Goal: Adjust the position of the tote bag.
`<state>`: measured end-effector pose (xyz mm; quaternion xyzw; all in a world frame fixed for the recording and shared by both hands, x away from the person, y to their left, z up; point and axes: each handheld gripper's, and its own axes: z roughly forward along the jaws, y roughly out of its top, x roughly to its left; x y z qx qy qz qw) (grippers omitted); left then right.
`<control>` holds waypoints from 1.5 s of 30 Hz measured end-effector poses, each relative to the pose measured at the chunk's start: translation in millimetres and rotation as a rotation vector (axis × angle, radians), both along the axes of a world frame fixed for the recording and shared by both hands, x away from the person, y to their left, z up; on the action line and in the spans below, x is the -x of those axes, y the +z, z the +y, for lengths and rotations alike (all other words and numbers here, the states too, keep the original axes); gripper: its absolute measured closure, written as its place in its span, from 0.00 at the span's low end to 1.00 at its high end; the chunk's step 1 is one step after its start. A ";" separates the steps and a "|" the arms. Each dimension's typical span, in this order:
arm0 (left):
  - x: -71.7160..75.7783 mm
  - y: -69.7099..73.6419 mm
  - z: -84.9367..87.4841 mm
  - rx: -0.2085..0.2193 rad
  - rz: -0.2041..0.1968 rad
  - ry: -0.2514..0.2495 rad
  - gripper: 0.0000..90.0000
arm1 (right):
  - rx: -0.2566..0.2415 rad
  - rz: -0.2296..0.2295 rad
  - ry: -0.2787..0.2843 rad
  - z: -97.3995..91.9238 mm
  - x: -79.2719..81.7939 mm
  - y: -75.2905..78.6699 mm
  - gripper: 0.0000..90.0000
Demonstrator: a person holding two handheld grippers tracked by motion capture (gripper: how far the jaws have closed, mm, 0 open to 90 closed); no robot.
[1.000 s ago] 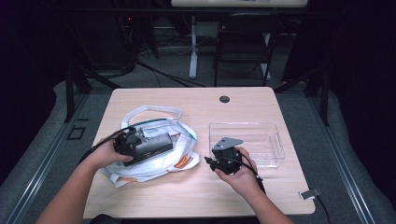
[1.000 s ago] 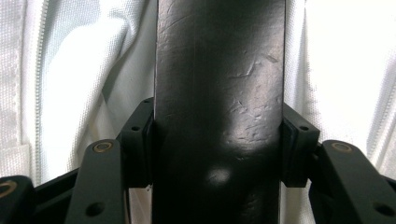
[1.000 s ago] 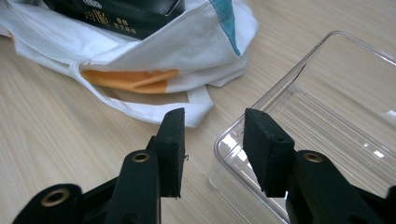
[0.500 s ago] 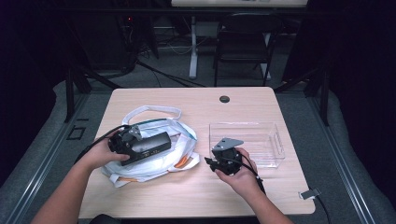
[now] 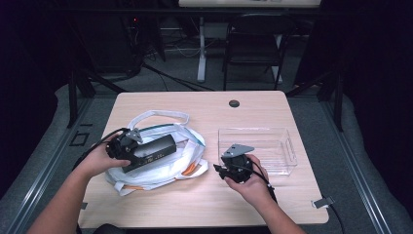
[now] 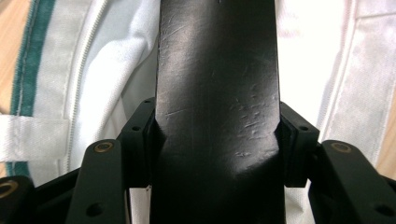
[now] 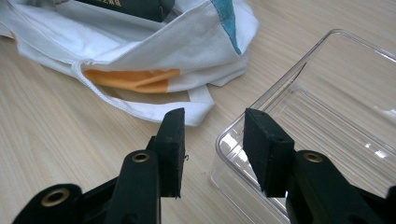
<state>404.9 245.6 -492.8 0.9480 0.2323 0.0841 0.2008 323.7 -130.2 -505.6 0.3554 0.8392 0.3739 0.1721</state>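
Black box (image 5: 148, 152) clamped in left gripper (image 6: 217, 140) over white bag (image 5: 168, 165); could slip, smooth sides. Right gripper (image 7: 212, 135) jaws apart, empty, near clear tray (image 7: 327, 107).

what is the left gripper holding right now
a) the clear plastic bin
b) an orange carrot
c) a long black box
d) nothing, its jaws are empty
c: in the left gripper view the left gripper has both pads pressed against the sides of a long black box, and the high view shows that box over the white bag, apart from the clear bin.
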 end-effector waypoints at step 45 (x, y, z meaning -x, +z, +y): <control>2.0 64.2 -55.7 0.079 -0.085 -0.133 0.48 | 0.085 0.009 0.159 -28.7 -32.2 41.7 0.44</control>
